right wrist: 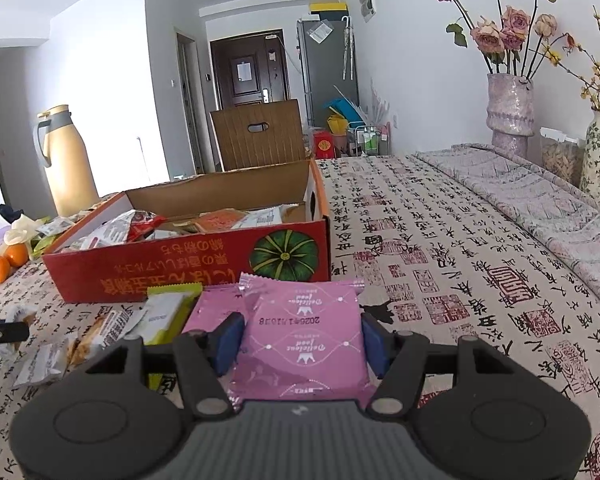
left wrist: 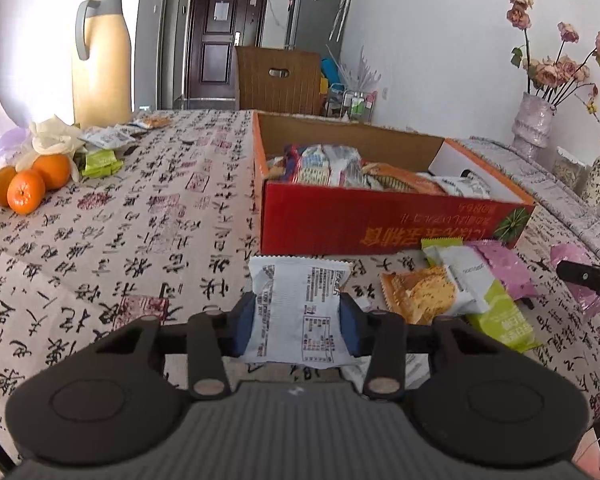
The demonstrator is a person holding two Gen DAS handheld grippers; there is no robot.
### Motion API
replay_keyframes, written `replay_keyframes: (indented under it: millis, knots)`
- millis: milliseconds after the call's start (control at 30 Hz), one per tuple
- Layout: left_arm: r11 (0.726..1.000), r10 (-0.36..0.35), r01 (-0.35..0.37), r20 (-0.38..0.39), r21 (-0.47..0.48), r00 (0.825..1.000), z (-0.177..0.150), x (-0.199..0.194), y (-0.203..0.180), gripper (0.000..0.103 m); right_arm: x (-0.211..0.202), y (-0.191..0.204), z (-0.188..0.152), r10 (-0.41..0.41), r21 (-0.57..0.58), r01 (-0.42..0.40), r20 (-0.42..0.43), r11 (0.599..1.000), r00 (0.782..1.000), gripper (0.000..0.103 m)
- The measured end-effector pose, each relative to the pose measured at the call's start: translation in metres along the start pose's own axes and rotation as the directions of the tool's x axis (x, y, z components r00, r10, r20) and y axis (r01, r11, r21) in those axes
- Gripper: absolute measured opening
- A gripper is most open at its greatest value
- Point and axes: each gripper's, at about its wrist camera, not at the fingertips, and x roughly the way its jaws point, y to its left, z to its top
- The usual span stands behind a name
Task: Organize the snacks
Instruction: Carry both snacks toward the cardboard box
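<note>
My left gripper (left wrist: 298, 314) is shut on a white snack packet (left wrist: 296, 280), blue pads pressing its two sides, just above the patterned tablecloth. Ahead stands the open red cardboard box (left wrist: 380, 224) with several snack packets inside. To its right front lie an orange cracker packet (left wrist: 416, 292), a white-and-green packet (left wrist: 472, 280) and a pink packet (left wrist: 504, 264). My right gripper (right wrist: 302, 344) is shut on a pink snack packet (right wrist: 304, 320), held in front of the box (right wrist: 180, 268), near its right corner. Another pink packet (right wrist: 216, 308) lies beneath it.
A cream thermos jug (left wrist: 100, 60), oranges (left wrist: 28, 188) and more small packets (left wrist: 100, 160) sit at the table's far left. Flower vases (right wrist: 510, 108) and a folded cloth (right wrist: 540, 208) line the right side. A wooden chair (left wrist: 278, 80) stands behind the table.
</note>
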Motion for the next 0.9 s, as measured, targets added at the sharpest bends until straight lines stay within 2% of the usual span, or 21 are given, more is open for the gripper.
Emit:
replay_keyframes:
  millis: [367,900]
  knots:
    - [1.000,-0.023,0.022,0.084,0.010,0.996,0.024,-0.008,-0.016,0.044,0.001,0.011,0.015,0.028,-0.017,-0.027,0.039,0.999,0.999,0.061]
    - [0.997,-0.080,0.074,0.184,0.038,0.980,0.075,0.002,-0.059,0.044,0.020,0.040,0.062,0.101,-0.045,-0.096,0.125,0.994,0.987,0.061]
